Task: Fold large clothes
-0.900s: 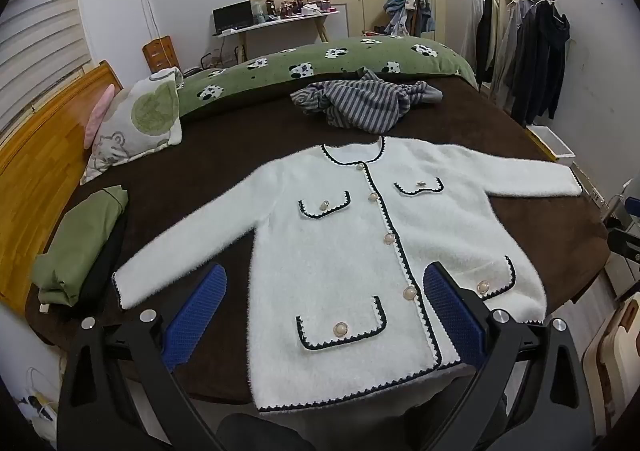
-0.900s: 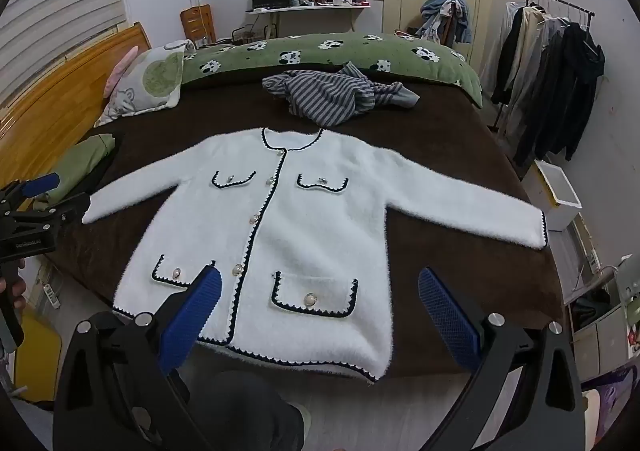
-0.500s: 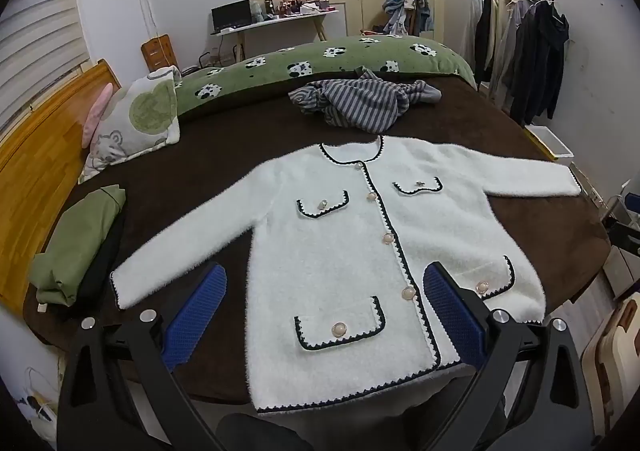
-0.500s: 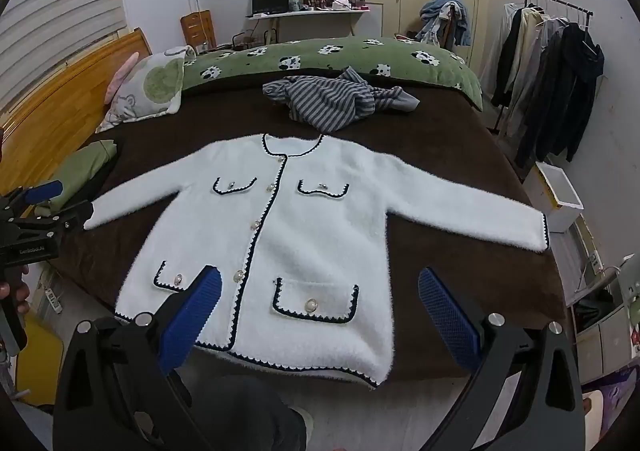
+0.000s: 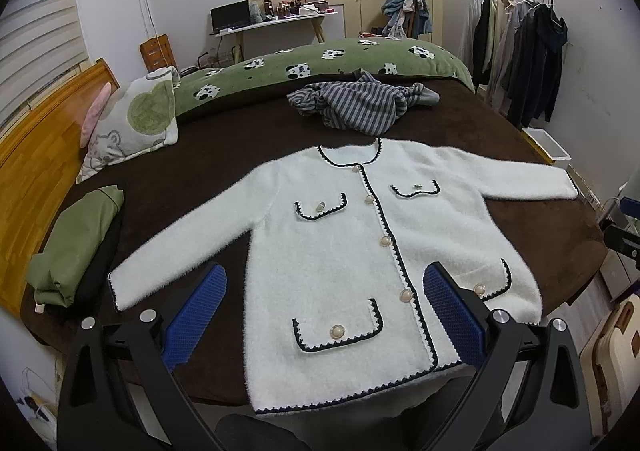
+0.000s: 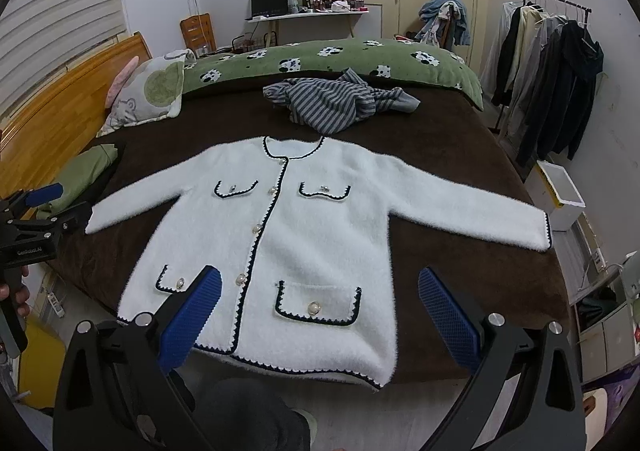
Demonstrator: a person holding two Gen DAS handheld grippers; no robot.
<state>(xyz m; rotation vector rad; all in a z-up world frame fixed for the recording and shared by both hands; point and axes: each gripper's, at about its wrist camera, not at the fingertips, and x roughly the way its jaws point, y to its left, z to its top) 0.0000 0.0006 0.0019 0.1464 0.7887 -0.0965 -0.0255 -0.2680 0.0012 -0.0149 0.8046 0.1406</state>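
Note:
A fluffy white cardigan with black scalloped trim, pearl buttons and several pockets lies spread flat, front up, on the brown bedspread, both sleeves stretched out sideways. My left gripper hovers open above its hem, blue pads wide apart with nothing between them. My right gripper is open too, held over the lower right half of the cardigan without touching it. The left gripper also shows at the left edge of the right wrist view, near the left cuff.
A crumpled grey striped garment lies beyond the collar. Folded green and black clothes sit at the bed's left edge beside a pillow. A green panda blanket lines the far side. A clothes rack and a white bin stand on the right.
Both views have shifted slightly: the cardigan sits a little lower and closer in the right wrist view. Both grippers stay wide open; the cardigan has not moved on the bed.

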